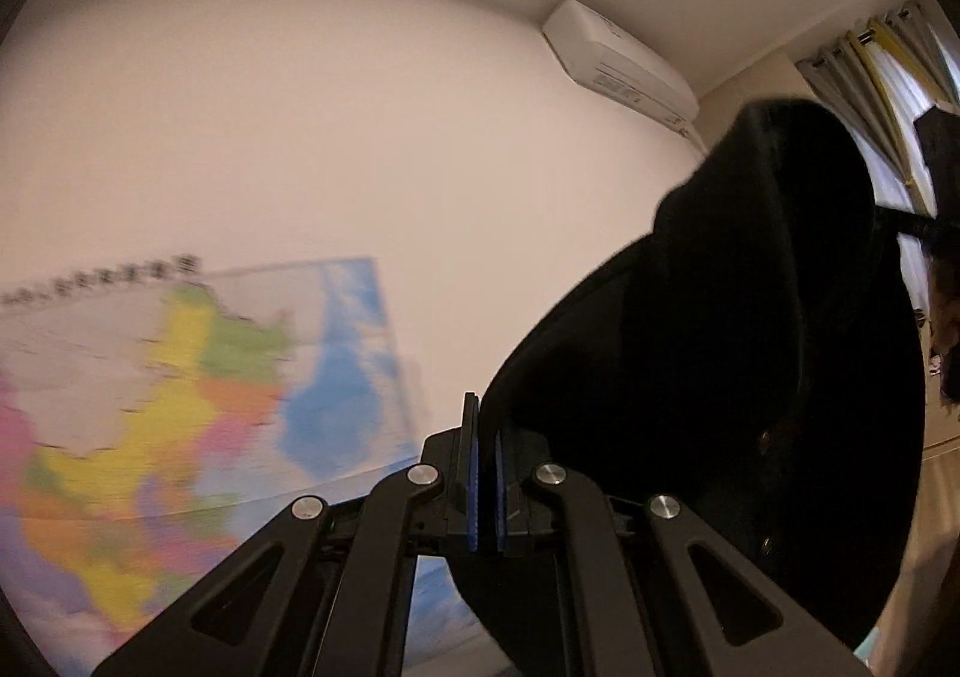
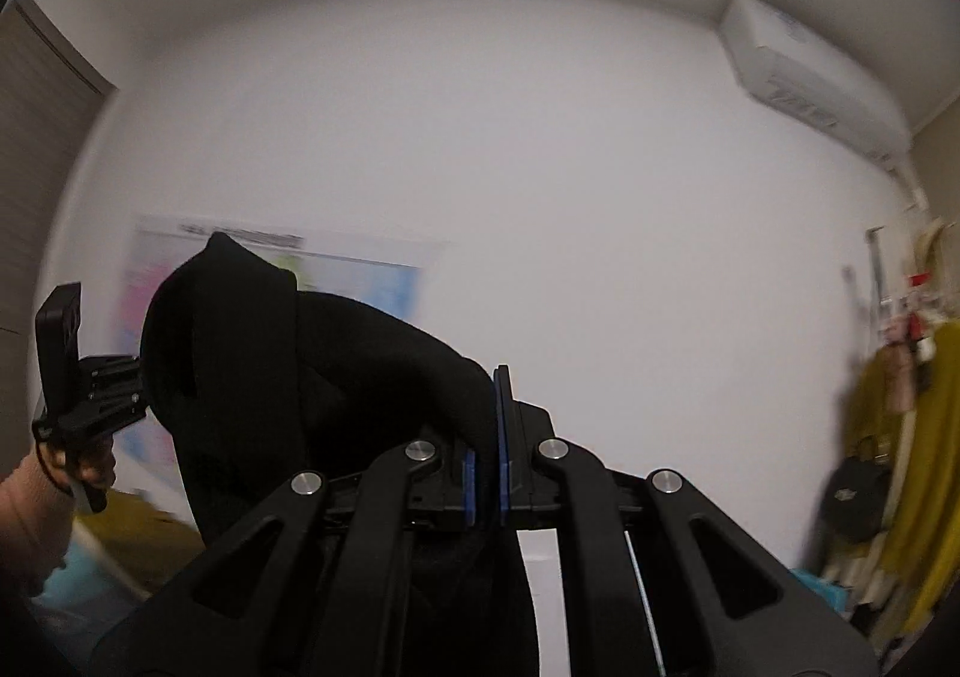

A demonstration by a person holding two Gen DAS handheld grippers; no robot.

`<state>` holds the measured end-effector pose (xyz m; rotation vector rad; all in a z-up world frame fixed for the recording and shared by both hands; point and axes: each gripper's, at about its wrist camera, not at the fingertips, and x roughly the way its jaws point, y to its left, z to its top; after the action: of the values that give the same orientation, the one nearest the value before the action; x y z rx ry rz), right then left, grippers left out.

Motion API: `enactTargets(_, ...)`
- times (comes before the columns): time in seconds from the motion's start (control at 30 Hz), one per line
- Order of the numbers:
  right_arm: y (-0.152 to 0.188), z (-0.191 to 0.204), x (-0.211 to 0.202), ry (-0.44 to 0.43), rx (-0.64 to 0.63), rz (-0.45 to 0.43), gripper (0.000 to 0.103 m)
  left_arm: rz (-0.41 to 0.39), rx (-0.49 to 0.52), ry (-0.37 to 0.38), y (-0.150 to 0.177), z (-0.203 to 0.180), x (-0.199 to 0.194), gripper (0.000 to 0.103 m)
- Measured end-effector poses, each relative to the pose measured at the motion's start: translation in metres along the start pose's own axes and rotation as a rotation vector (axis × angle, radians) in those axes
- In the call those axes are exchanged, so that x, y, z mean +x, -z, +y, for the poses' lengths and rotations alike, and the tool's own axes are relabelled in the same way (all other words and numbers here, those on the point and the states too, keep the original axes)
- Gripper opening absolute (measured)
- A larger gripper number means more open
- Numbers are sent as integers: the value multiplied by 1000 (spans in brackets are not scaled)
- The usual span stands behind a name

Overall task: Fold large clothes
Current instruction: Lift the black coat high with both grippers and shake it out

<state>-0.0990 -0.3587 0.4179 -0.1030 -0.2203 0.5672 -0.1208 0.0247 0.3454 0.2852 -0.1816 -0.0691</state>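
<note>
Left wrist: tool (image 1: 486,473) (pinched) on black garment (image 1: 750,347)

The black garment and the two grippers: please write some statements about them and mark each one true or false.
1. Both grippers are shut on the garment. True: left gripper, right gripper.
2. The garment is white. False: it is black.
3. A map hangs on the wall. True.
4. The air conditioner stands on the floor. False: it is mounted high, near the ceiling.
5. The garment lies flat on a table. False: it is held up in the air.
</note>
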Motion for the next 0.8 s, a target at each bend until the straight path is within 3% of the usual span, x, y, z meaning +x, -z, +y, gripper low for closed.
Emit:
enactTargets(0.07,-3,15,-11,-84,18,-3,5,-5,42,-67,-6,-15,-59,3)
enactTargets(0.23,-2,38,-25,-266,77,-20,5,64,107,-188,-13,-10,-120,3)
enactTargets(0.33,20,46,0,-336,114,26,5,129,146,-232,0,-11,-129,4)
enactTargets(0.4,51,51,43,-376,157,127,5,213,135,-226,22,-5,-109,4)
enactTargets(0.5,108,65,111,-414,184,295,5,381,60,-224,78,9,-63,3)
enactTargets(0.67,230,92,218,-431,210,566,5,699,-134,-226,229,44,18,3)
enactTargets(0.73,292,105,259,-433,215,701,5,826,-172,-258,298,50,52,3)
enactTargets(0.8,344,120,287,-415,200,825,5,921,-198,-235,347,48,74,3)
